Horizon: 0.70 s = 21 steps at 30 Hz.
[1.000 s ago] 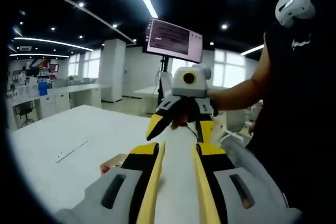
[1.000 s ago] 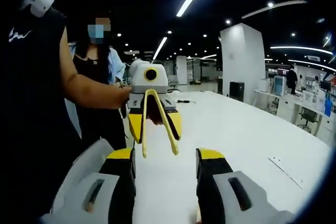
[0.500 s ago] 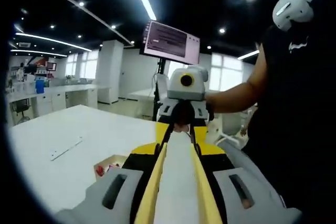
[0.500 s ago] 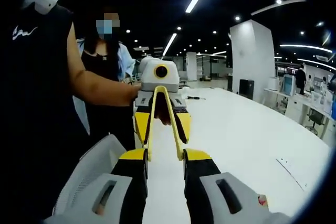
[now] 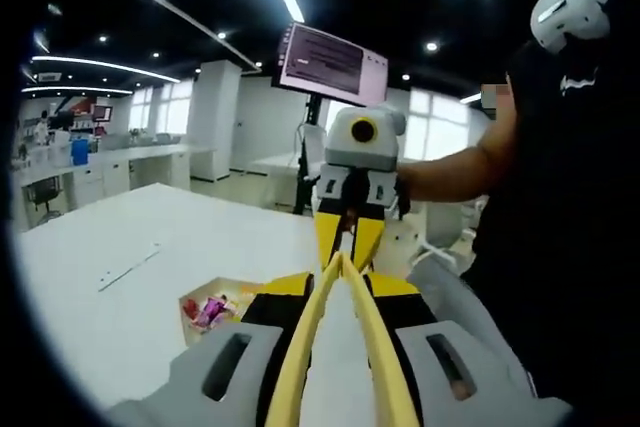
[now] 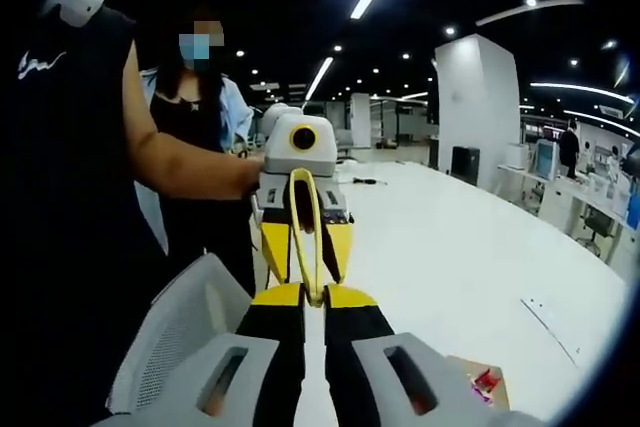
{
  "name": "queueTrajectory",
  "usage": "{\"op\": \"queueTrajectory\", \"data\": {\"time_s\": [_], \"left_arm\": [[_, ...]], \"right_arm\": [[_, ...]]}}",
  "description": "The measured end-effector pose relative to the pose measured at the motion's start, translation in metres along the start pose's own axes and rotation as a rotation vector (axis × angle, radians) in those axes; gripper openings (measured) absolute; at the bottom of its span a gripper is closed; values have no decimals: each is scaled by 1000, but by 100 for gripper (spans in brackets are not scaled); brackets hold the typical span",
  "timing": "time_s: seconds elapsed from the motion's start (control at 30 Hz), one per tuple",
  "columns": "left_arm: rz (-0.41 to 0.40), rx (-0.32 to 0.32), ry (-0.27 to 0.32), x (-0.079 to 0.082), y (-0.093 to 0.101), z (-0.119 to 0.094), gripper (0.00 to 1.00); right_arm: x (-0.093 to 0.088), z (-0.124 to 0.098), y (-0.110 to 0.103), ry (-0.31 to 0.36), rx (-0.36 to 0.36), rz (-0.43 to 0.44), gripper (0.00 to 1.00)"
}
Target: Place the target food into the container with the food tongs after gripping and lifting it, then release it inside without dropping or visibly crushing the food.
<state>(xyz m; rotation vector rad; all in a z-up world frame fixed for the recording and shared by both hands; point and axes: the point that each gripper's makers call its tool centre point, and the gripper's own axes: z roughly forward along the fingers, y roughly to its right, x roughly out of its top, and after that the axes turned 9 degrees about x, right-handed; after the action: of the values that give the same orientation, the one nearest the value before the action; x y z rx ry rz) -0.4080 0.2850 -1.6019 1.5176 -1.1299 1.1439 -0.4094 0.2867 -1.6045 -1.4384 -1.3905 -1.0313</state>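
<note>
Yellow food tongs (image 5: 338, 327) lie along my left gripper's (image 5: 340, 259) jaws, squeezed together so their arms meet in a point. That point touches the jaw tips of my right gripper (image 5: 350, 232), which faces me close ahead in a person's hand. In the right gripper view, my right gripper (image 6: 313, 297) is shut, and the tongs (image 6: 305, 232) reach down from the left gripper to its tips. A small brown container (image 5: 205, 309) with colourful wrapped food (image 5: 215, 307) sits on the white table; the container (image 6: 480, 385) lies low right of the right gripper.
The white table (image 5: 120, 297) stretches left and far. A flat strip (image 5: 128, 267) lies on it. A screen on a stand (image 5: 332, 62) rises behind. The person holding the grippers (image 6: 70, 197) stands close, with another person (image 6: 195, 117) behind.
Both grippers went from open to shut, and the tongs' arms closed to a point. The two grippers came closer, tip to tip.
</note>
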Motion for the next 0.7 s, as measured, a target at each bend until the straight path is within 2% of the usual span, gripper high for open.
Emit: {"op": "queueTrajectory", "data": {"time_s": [0.13,0.17,0.2,0.3,0.6,0.7], "left_arm": [[-13,25,32,6,-6,-5,18],[-6,67,20,5,-14,-5,19],[-10,61,5,3,-12,-5,19],[-9,45,12,5,-8,-4,18],[-35,40,64,17,-8,-17,17],[-24,30,34,13,-5,-16,17]], "right_arm": [[1,-3,1,1,-13,3,3],[2,-4,2,4,-19,3,3],[2,-5,3,3,-23,5,3],[2,-5,2,-2,-18,8,3],[1,-13,0,-17,-7,-1,3],[0,-14,0,-27,-11,-16,3]]}}
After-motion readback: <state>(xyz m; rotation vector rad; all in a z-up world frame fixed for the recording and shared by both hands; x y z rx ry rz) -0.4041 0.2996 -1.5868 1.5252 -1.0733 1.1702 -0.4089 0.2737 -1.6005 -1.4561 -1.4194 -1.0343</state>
